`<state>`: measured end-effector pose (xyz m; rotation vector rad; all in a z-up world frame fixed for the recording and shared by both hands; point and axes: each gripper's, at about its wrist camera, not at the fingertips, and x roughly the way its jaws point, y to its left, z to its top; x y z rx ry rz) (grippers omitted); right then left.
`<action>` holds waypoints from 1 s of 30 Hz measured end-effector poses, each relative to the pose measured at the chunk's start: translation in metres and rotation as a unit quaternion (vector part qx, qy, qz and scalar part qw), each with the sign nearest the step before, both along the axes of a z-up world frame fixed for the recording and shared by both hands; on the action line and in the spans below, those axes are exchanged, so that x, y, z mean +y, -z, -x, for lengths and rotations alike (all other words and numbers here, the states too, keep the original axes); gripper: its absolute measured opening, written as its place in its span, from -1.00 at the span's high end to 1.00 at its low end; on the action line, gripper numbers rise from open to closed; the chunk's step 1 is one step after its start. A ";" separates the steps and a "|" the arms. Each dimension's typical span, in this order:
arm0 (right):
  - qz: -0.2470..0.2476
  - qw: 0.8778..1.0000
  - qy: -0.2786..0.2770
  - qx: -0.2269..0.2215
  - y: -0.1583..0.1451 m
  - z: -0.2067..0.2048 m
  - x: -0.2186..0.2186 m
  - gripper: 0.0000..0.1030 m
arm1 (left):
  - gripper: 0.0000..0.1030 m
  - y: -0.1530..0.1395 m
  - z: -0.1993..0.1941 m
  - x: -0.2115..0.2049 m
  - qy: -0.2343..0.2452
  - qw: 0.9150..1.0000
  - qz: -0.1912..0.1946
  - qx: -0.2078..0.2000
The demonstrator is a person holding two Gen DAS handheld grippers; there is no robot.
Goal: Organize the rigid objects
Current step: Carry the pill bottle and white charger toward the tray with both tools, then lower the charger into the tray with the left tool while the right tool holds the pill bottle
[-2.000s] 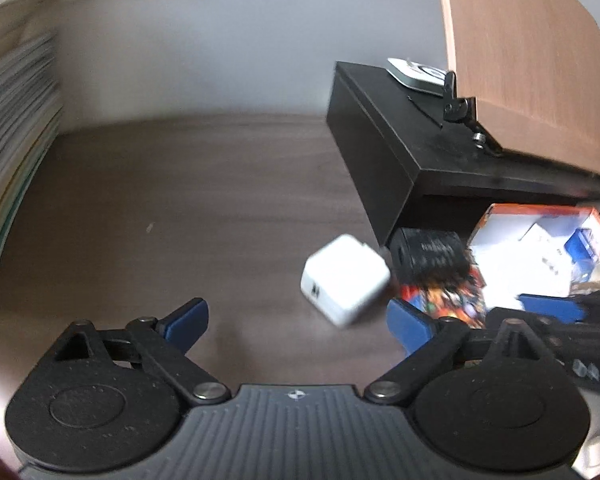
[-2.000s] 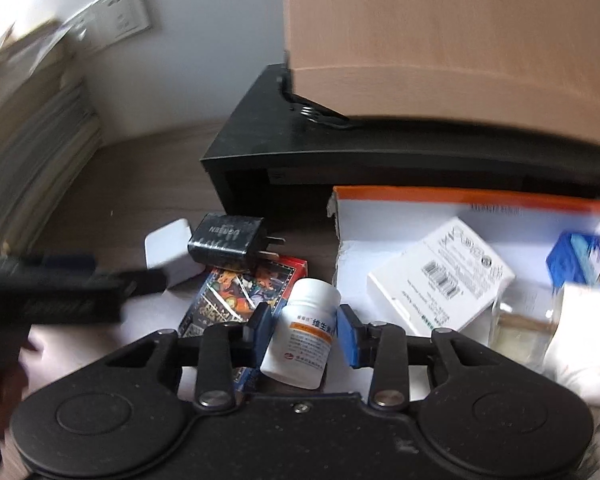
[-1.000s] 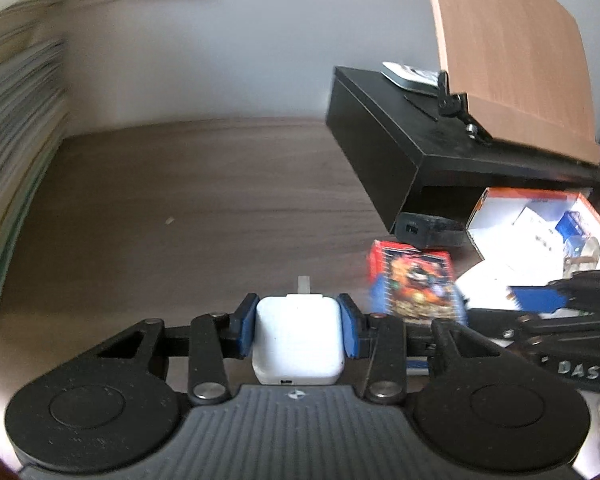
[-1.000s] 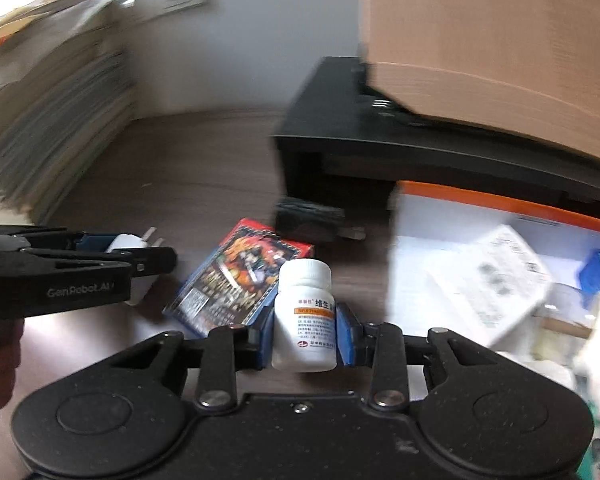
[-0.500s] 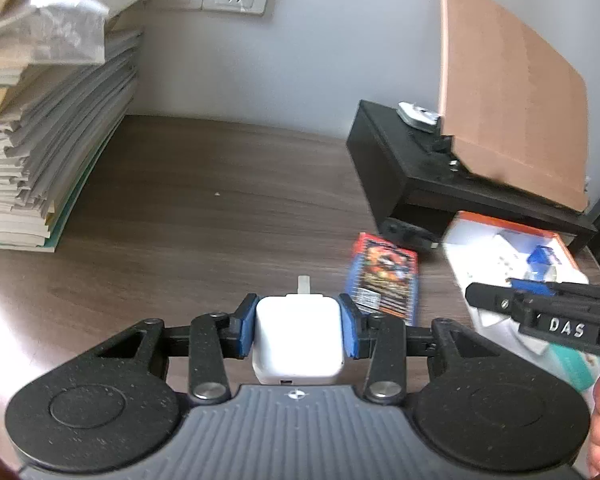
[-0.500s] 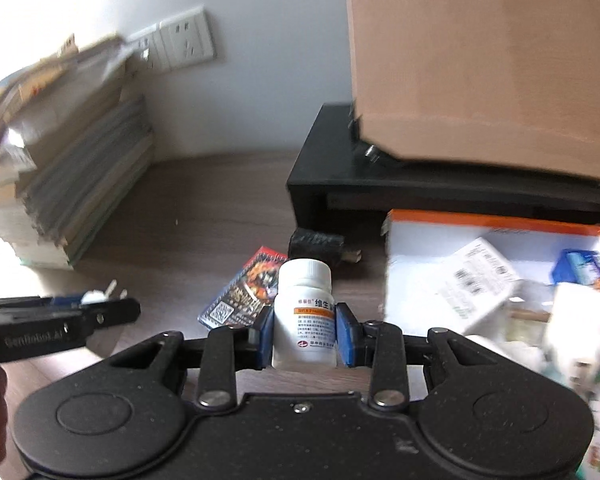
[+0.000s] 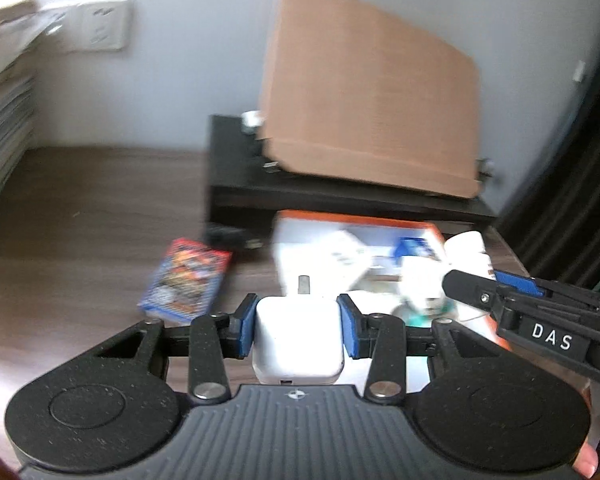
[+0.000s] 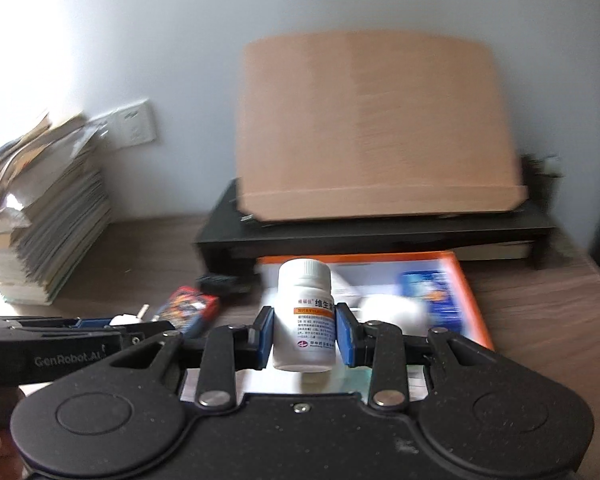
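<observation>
My left gripper [image 7: 298, 322] is shut on a white charger [image 7: 298, 340], its blue pads pressing both sides, prong pointing forward. My right gripper [image 8: 304, 330] is shut on a white pill bottle [image 8: 305, 316] held upright. Both hang above the near edge of an orange-rimmed white box [image 8: 470, 296] that holds several small packs. In the left wrist view the right gripper [image 7: 500, 292] reaches in from the right with the bottle [image 7: 468, 256]. In the right wrist view the left gripper [image 8: 112, 330] shows at the left with the charger [image 8: 126, 319].
A colourful card pack [image 7: 188, 276] lies on the wooden desk [image 7: 80, 216], with a black charger [image 7: 230, 236] behind it. A black stand [image 8: 380, 236] carries a tilted brown board [image 8: 372, 136]. A stack of papers [image 8: 48, 216] rises at the left under wall sockets [image 8: 134, 128].
Both grippers rose and pulled back with their loads, swinging right toward the orange-rimmed box. Their grips have not changed over the last second; two seconds ago the charger lay on the desk.
</observation>
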<state>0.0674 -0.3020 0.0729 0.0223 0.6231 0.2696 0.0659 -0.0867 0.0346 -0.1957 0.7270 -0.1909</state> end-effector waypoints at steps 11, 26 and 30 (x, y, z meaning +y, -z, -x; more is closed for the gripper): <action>-0.005 0.997 0.080 -0.004 0.001 0.031 -0.083 0.22 | 0.19 0.007 0.010 -0.079 0.059 0.998 -0.012 0.000; -0.006 0.998 0.058 0.007 0.008 0.032 -0.101 0.22 | 0.45 0.017 0.010 -0.105 0.052 0.998 -0.020 0.017; -0.007 0.998 0.062 0.011 0.012 0.029 -0.110 0.22 | 0.44 0.020 0.006 -0.090 0.034 0.999 -0.022 0.024</action>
